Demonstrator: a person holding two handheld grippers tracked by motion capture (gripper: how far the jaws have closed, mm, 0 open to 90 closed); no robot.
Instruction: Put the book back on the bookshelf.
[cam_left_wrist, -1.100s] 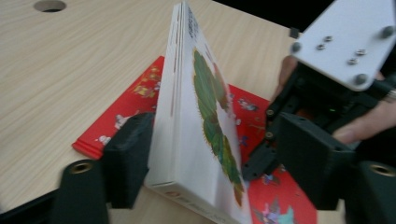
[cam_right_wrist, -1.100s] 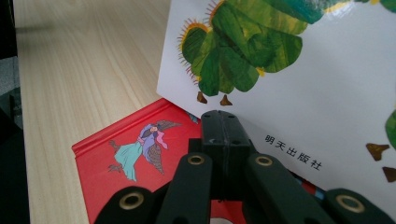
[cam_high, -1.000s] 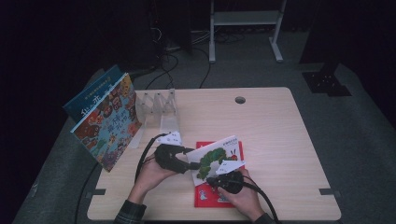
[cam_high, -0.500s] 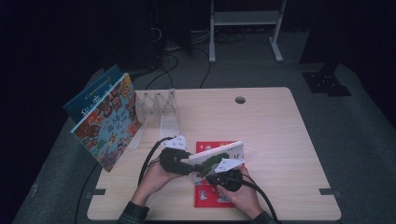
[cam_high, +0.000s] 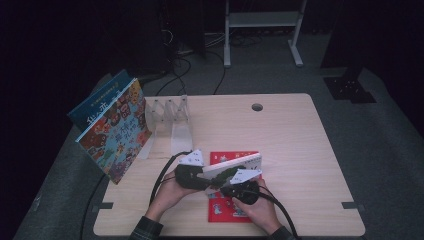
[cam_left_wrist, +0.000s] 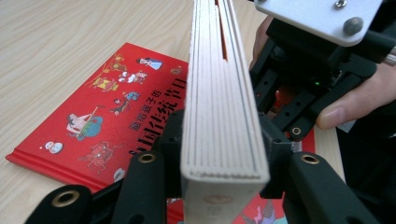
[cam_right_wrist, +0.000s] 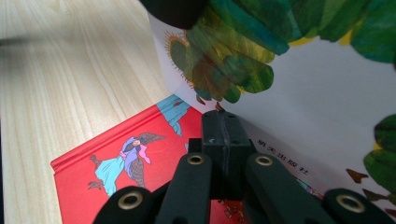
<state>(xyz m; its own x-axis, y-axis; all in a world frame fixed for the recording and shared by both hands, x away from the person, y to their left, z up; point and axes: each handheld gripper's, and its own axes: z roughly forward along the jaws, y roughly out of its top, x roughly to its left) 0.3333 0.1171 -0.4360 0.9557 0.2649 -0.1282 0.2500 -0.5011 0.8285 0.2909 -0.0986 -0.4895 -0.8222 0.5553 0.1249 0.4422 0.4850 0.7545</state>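
We see a thick white board book (cam_high: 232, 168) lifted off the light wooden table (cam_high: 300, 150) near its front edge, turned up on edge above a red picture book (cam_high: 230, 212) that lies flat on the tabletop. The left gripper (cam_high: 192, 176) has its jaws clamped on the board book — in the left gripper view the stacked grey page edges (cam_left_wrist: 222, 107) run straight up between the two black jaws, which press on both covers. The right gripper (cam_high: 240, 189) sits just beside it, at the book's lower side; in the right gripper view its jaws are pressed together in front of the white cover with its green leafy artwork (cam_right_wrist: 243, 56), but we cannot tell whether they pinch the cover's edge or only rest against it. Both hands (cam_high: 167, 192) crowd close together, with black cables (cam_high: 162, 172) trailing back from each tool. Around them, the red book lies directly beneath the raised one — the nearest thing in the way. Farther off at the table's left, a clear plastic rack (cam_high: 170, 117) stands with its dividers upright, and two colourful books (cam_high: 117, 132) lean tilted at the left edge beside it. A round cable hole (cam_high: 257, 107) sits at the far side, well apart from everything, and a white metal stand (cam_high: 260, 30) rises on the floor beyond.
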